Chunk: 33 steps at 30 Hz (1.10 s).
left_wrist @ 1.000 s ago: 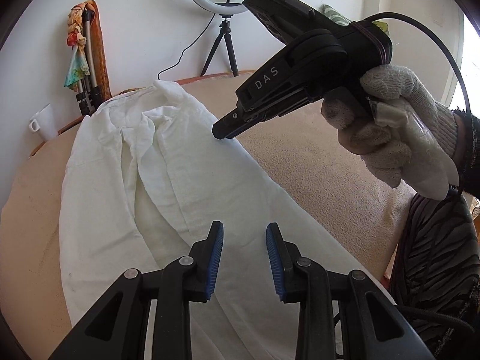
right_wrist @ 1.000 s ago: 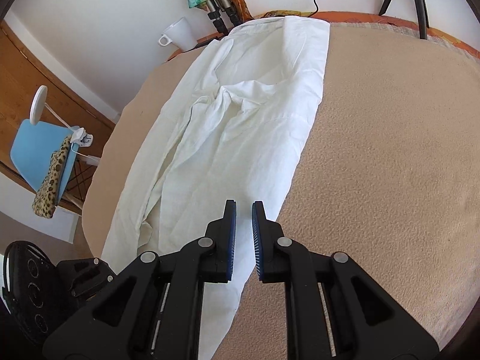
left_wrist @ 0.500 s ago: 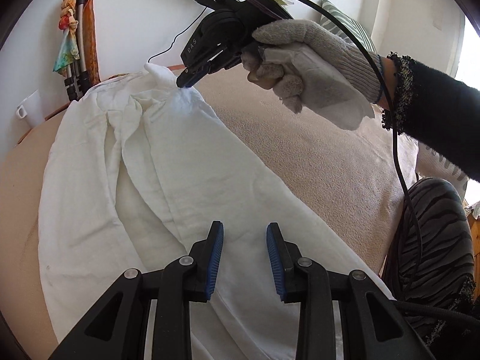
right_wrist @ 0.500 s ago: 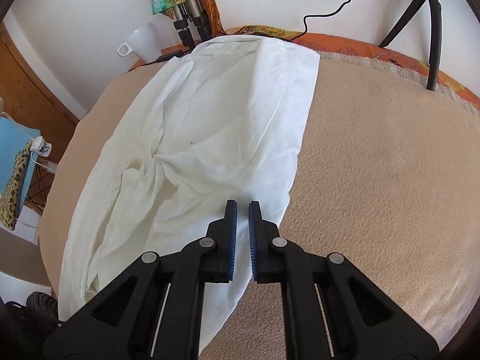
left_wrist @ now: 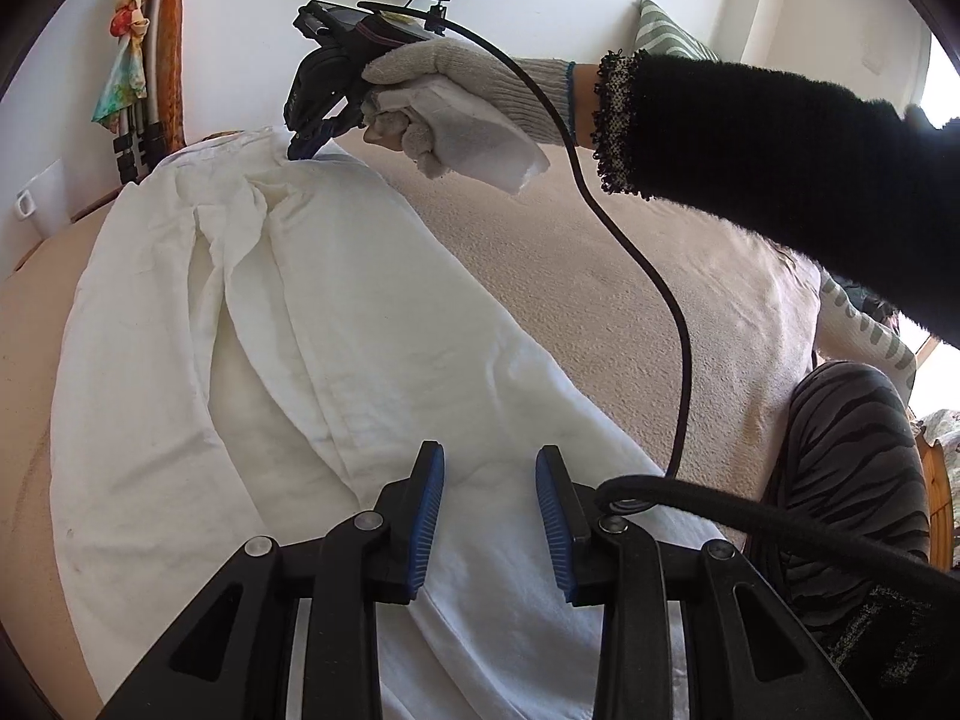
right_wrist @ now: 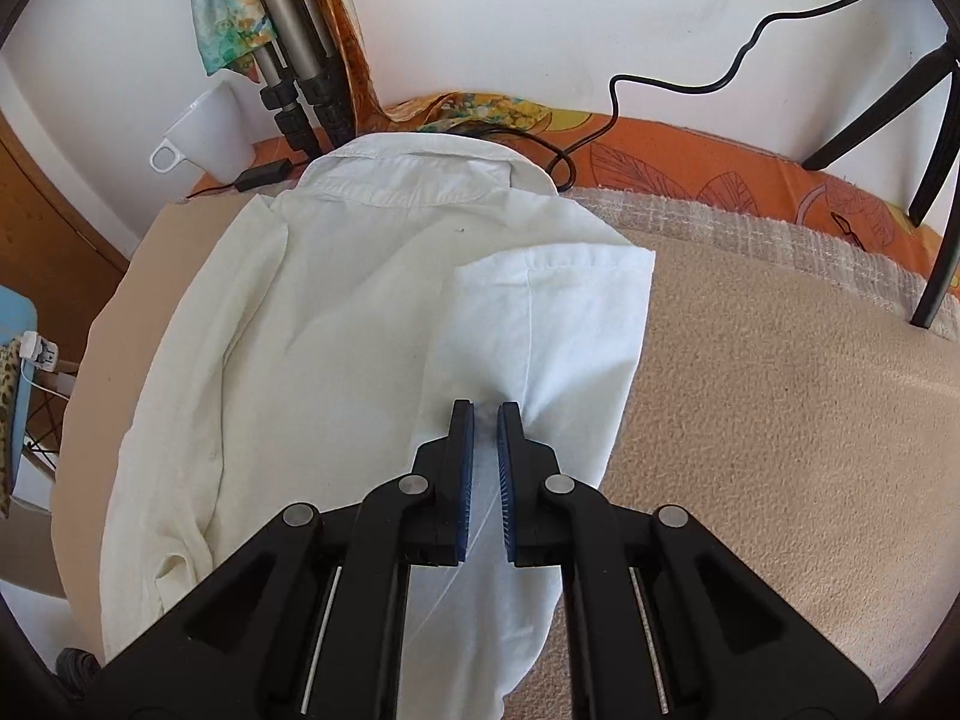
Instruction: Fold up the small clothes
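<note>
Beige blanket (right_wrist: 780, 420) covers the surface, and a white shirt (left_wrist: 252, 360) lies spread along it, collar toward the far wall. Nearest, the left gripper (left_wrist: 489, 516) hangs over the shirt's lower part, its jaws apart with nothing between them. Farther off, the right gripper (right_wrist: 485, 456), held in a gloved hand (left_wrist: 456, 102), is closed, its tips down at the shirt's folded sleeve. Beyond stand a white cup (right_wrist: 210, 132) and a tripod (right_wrist: 300, 60).
</note>
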Each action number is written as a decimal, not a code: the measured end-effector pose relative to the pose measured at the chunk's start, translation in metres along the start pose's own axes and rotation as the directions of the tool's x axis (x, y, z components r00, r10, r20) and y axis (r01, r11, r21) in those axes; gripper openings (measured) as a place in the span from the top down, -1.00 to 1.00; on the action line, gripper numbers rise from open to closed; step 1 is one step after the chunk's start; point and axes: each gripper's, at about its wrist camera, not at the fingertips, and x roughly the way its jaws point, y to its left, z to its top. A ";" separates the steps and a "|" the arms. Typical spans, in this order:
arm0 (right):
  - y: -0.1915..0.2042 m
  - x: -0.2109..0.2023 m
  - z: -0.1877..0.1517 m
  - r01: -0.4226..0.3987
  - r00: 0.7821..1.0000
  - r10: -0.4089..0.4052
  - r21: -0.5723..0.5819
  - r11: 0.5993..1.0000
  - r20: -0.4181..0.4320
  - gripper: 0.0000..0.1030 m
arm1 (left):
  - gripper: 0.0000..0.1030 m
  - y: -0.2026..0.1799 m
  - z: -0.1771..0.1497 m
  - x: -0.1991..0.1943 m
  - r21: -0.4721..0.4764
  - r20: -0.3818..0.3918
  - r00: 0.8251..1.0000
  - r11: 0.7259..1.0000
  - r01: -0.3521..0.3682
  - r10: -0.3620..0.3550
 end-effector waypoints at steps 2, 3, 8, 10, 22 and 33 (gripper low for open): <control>-0.002 0.001 0.005 -0.032 0.999 0.032 0.003 0.999 0.004 0.83 | 0.37 0.000 0.000 0.001 -0.005 -0.002 1.000 1.000 0.011 -0.011; -0.004 0.002 0.008 -0.043 0.999 0.043 0.005 0.999 0.006 0.81 | 0.36 -0.001 0.000 0.001 -0.007 -0.001 1.000 1.000 0.016 -0.016; -0.014 -0.019 0.016 -0.105 0.993 0.098 0.096 0.990 0.067 0.81 | 0.33 -0.004 -0.002 0.000 -0.001 0.004 1.000 1.000 0.019 -0.019; -0.013 -0.043 0.012 -0.142 0.986 0.129 0.116 0.983 0.110 0.80 | 0.33 -0.005 -0.003 -0.001 0.005 0.008 1.000 1.000 0.017 -0.017; 0.035 -0.245 -0.061 -0.119 0.956 0.091 0.083 0.989 0.280 0.58 | 0.33 -0.014 -0.012 -0.073 0.051 0.137 0.989 0.997 -0.062 0.055; 0.075 -0.376 -0.185 -0.095 0.923 0.018 0.182 0.979 0.385 0.38 | 0.33 0.010 -0.043 -0.169 0.194 0.175 0.956 0.944 -0.269 0.236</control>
